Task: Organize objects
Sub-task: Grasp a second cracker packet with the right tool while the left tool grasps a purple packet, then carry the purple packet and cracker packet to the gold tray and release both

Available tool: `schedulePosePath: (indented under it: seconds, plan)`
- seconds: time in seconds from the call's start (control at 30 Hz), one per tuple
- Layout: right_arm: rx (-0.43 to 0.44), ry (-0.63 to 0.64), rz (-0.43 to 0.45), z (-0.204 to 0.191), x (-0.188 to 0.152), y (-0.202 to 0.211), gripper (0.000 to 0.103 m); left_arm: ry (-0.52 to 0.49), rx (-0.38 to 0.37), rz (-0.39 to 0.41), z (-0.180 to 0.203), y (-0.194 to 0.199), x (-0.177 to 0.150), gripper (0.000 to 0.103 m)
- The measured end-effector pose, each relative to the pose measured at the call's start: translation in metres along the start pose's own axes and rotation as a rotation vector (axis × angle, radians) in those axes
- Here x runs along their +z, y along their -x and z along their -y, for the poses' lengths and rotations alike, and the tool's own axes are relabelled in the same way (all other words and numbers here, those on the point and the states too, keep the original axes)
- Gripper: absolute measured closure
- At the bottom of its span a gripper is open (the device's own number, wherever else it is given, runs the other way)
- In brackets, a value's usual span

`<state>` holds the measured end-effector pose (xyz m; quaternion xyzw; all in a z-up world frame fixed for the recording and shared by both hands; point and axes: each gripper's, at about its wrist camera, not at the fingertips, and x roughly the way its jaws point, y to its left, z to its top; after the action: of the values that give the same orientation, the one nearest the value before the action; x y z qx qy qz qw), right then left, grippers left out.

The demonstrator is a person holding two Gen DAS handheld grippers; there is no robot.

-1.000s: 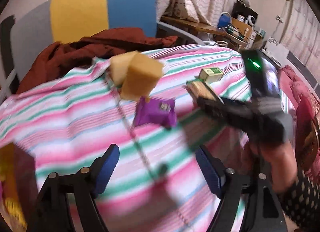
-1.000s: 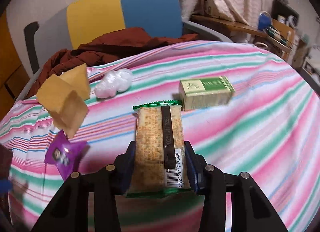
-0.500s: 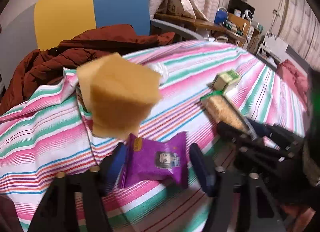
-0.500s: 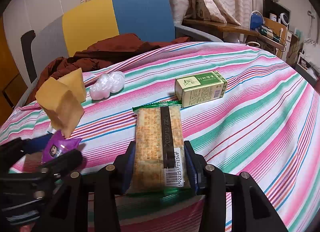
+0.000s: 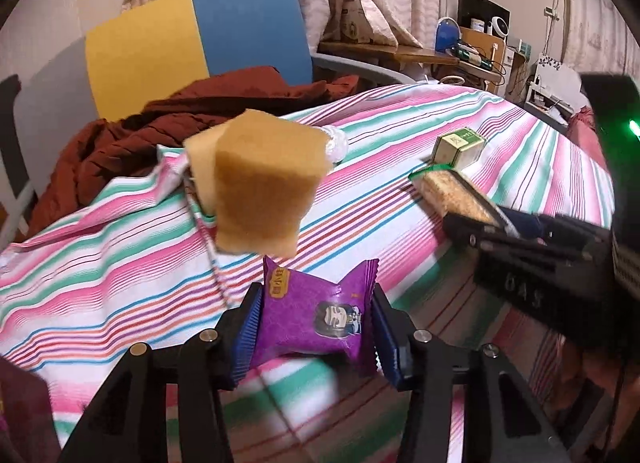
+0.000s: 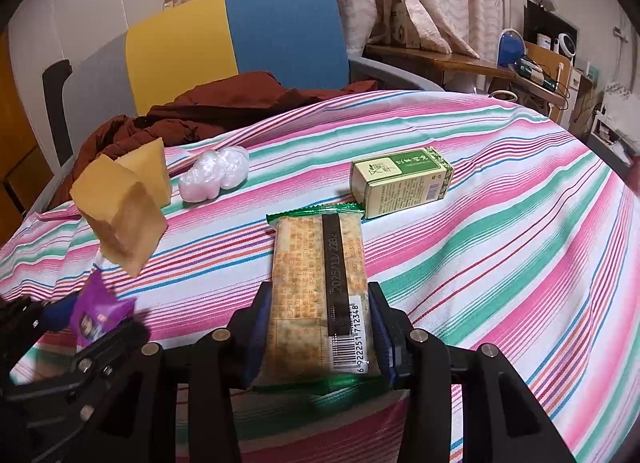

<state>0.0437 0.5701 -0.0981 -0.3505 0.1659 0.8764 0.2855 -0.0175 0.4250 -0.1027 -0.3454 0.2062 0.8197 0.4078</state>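
Note:
My left gripper [image 5: 314,327] is shut on a purple snack packet [image 5: 316,319], just above the striped cloth; the packet also shows at the left of the right wrist view [image 6: 98,313]. My right gripper [image 6: 320,323] is shut on a long cracker packet [image 6: 320,295] with a green wrapper edge and a barcode; it also shows at the right of the left wrist view [image 5: 456,199]. Two tan sponge blocks [image 5: 260,187] stand beyond the purple packet. A green box [image 6: 400,181] lies beyond the crackers.
The table wears a pink, green and white striped cloth [image 6: 500,263]. A white crumpled plastic lump [image 6: 214,179] lies beside the sponges. A dark red garment [image 6: 224,111] is heaped on a yellow and blue chair [image 6: 240,43] behind the table. A cluttered desk [image 6: 532,71] stands at the far right.
My left gripper moved forward to the purple packet and closed on it. My right gripper kept hold of the cracker packet and barely moved.

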Motion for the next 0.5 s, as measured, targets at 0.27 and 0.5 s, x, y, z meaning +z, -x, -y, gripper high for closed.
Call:
schedulePosePath:
  seconds: [0.27,0.5]
  plan:
    - [-0.002,0.017,0.042,-0.004,0.001,0.011,0.057,0.002,0.015,0.027,-0.005,0.025,-0.024,0.052]
    - [0.028,0.058,0.062,-0.019,-0.010,0.030,0.057,0.070,0.005,0.037,-0.022,0.039,-0.041,0.052]
